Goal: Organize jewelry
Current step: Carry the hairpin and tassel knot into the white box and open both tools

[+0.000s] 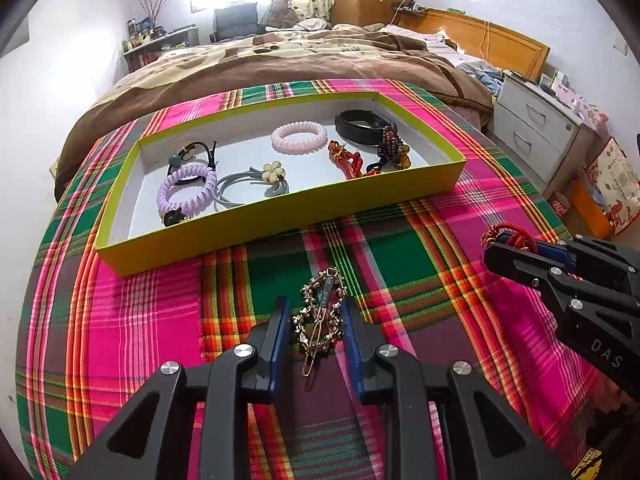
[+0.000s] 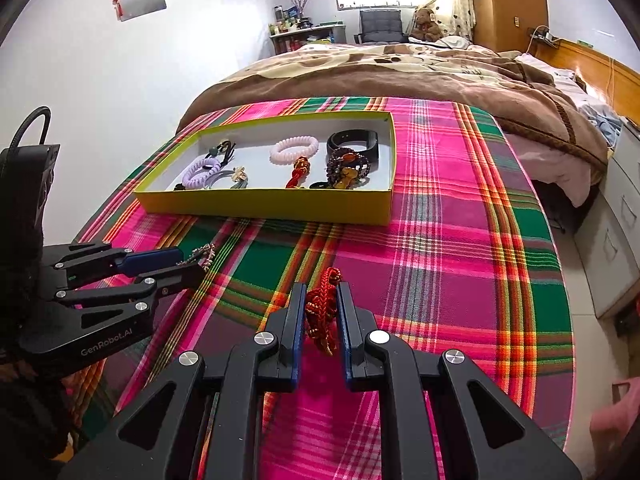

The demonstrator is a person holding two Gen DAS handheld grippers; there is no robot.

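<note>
A yellow tray (image 1: 280,216) lies on the plaid cloth and holds several hair ties, a pink coil tie (image 1: 299,137), a black band (image 1: 360,126), a red cord piece (image 1: 350,158) and a bead bracelet (image 1: 394,148). My left gripper (image 1: 316,314) is shut on a gold hair clip (image 1: 318,316) in front of the tray. My right gripper (image 2: 321,300) is shut on a red braided cord bracelet (image 2: 322,312), to the right of the left one and short of the tray (image 2: 264,208).
The plaid cloth (image 2: 440,240) covers a table beside a bed with a brown blanket (image 2: 400,76). A white drawer unit (image 1: 536,136) stands at the right. The left gripper also shows in the right wrist view (image 2: 192,262).
</note>
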